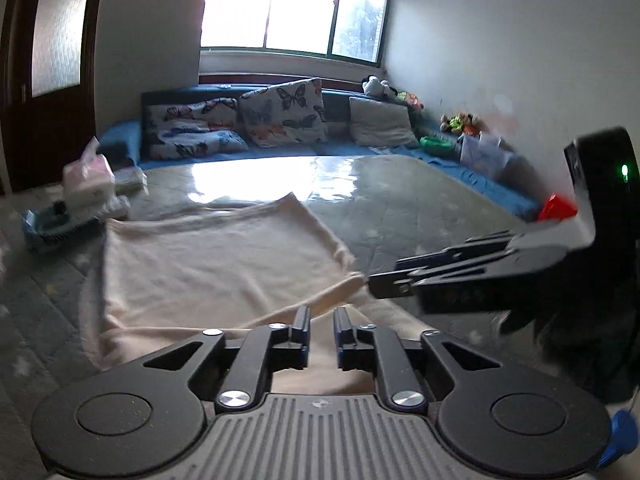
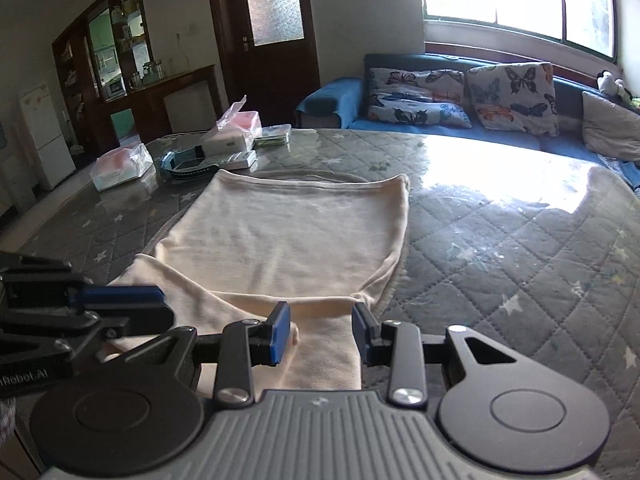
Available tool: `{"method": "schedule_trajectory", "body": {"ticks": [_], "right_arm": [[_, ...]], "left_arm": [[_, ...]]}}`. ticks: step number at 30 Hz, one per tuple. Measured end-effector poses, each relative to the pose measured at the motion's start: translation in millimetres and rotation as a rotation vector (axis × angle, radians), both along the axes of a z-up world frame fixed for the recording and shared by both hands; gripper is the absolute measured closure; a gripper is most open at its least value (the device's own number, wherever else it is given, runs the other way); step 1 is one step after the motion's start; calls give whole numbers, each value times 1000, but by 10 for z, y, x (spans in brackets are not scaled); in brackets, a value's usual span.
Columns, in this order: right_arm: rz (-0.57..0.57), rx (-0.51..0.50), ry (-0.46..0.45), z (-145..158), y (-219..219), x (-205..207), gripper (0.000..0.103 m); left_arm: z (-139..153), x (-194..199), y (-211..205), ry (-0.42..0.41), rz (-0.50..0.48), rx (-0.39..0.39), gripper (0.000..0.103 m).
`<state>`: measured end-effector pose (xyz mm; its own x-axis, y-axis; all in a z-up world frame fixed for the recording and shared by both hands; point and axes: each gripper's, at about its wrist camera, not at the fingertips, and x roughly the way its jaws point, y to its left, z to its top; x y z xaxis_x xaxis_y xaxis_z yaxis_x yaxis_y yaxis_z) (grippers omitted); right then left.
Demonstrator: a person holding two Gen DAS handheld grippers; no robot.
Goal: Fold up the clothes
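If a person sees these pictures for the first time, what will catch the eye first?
First, the cream, soft-fabric garment spread flat on the grey quilted star-patterned cover, just beyond both grippers. Then the bright window at the back, its glare on the cover. Below it, butterfly-printed cushions lean on a blue sofa.

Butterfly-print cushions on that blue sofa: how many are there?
2: one butterfly-print cushion lies flat at the blue sofa's left end; the other butterfly cushion stands propped beside it. More may be hidden.

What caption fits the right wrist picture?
Open right gripper over a cream garment on the quilted table.
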<state>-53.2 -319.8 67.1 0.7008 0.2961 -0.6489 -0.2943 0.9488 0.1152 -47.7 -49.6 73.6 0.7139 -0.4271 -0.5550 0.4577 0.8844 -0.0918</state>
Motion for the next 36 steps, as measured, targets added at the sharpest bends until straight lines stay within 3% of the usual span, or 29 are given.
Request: {"method": "schedule_trajectory", "body": {"ticks": [2, 3, 9, 16, 19, 22, 29, 36], "right_arm": [[13, 2, 7, -12, 37, 25, 69], [19, 7, 17, -26, 56, 28, 69], [53, 13, 88, -163, 174, 32, 69], [78, 10, 138, -258, 277, 9, 70], [89, -1, 150, -282, 322, -7, 85], [83, -30, 119, -236, 340, -35, 98], [68, -126, -41, 127, 355, -125, 99], [39, -166, -117, 381, 285, -109, 99]], "left_arm": [[15, 16, 152, -9, 26, 17, 63], [20, 18, 231, -17, 43, 30, 61], [-31, 45, 707, -12, 152, 105, 60], [-42, -61, 1102, -3, 214, 176, 55], [-31, -106, 1181, -5, 213, 205, 54], [-72, -144, 1203, 2, 192, 217, 54], [-372, -149, 1037, 68, 149, 197, 54], [-467, -170, 914, 44, 107, 217, 56]]}}
